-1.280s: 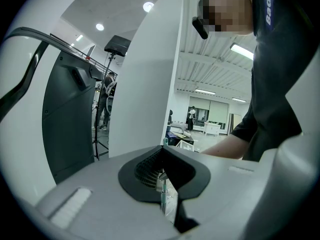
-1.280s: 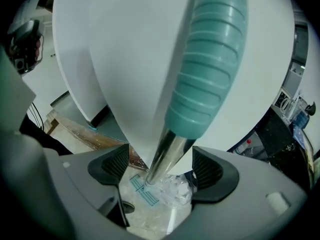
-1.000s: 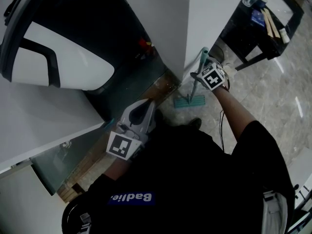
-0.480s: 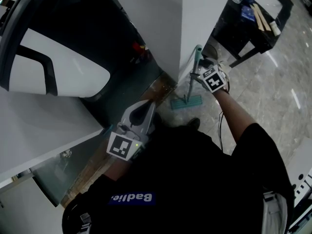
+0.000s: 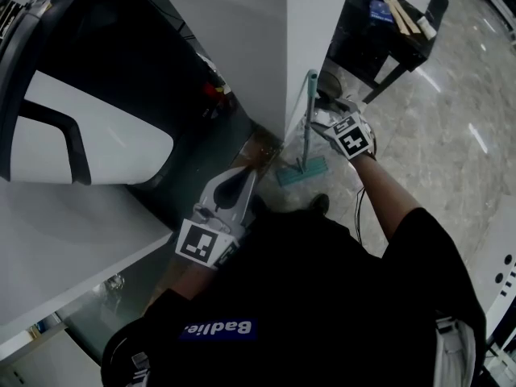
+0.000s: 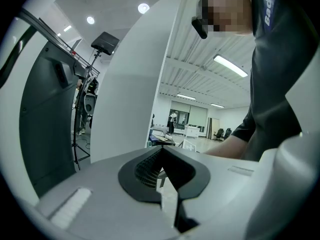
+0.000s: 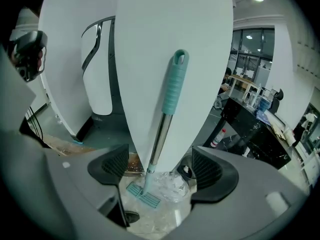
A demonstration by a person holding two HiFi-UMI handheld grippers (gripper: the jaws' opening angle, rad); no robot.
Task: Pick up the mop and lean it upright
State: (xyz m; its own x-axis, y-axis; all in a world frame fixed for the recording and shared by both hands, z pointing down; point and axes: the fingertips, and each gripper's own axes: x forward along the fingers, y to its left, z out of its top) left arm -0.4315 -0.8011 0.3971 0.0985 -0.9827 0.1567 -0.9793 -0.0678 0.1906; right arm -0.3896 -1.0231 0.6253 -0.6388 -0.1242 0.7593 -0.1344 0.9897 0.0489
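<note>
The mop (image 5: 307, 123), with a teal grip, a metal shaft and a flat teal head (image 5: 302, 170), stands upright on the floor and leans against the white pillar (image 5: 266, 47). My right gripper (image 5: 324, 124) is just right of the shaft. In the right gripper view the mop shaft (image 7: 161, 136) runs up between the two pads (image 7: 207, 169) without touching either. The right gripper (image 7: 159, 170) stands open and its jaws are closing. My left gripper (image 5: 240, 176) hangs low by my body, pointed at the floor; in its own view the left gripper (image 6: 161, 173) is shut and empty.
A large black and white machine (image 5: 89, 135) fills the left. A black table (image 5: 385, 35) with small items stands beyond the pillar, with a plastic bottle (image 7: 216, 139) beneath it. Crumpled clear plastic (image 7: 170, 184) lies beside the mop head. Marble floor (image 5: 451, 135) spreads to the right.
The right gripper has drawn back to the right from the mop handle, which stays leaning on the pillar. The left gripper has kept its place.
</note>
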